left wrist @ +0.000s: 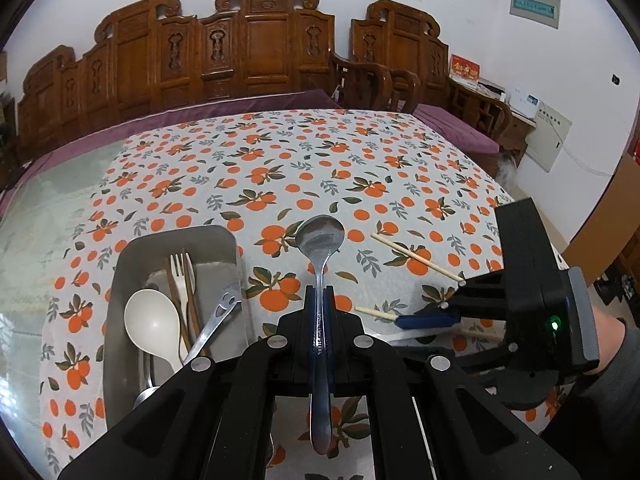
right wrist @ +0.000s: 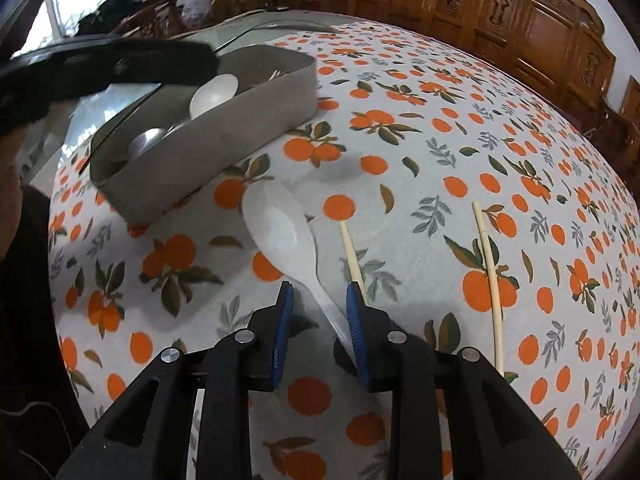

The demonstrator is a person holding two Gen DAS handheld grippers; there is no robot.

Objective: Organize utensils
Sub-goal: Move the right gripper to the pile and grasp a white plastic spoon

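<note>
Two grippers busy: left gripper [left wrist: 319,294] clamps steel spoon [left wrist: 320,236]; swing over tray [left wrist: 120,268], release low. Right gripper [right wrist: 318,300] open astride white spoon [right wrist: 280,228]; close on handle.

White cloth [left wrist: 280,168] printed with orange fruit and green-grey leaves; grey metal tray [right wrist: 224,148]; silver spoon [left wrist: 320,240]; white spoon [right wrist: 280,232]; cream chopsticks [right wrist: 490,264]; black hand-held gripper [right wrist: 318,300] with blue pads [right wrist: 284,320]
</note>
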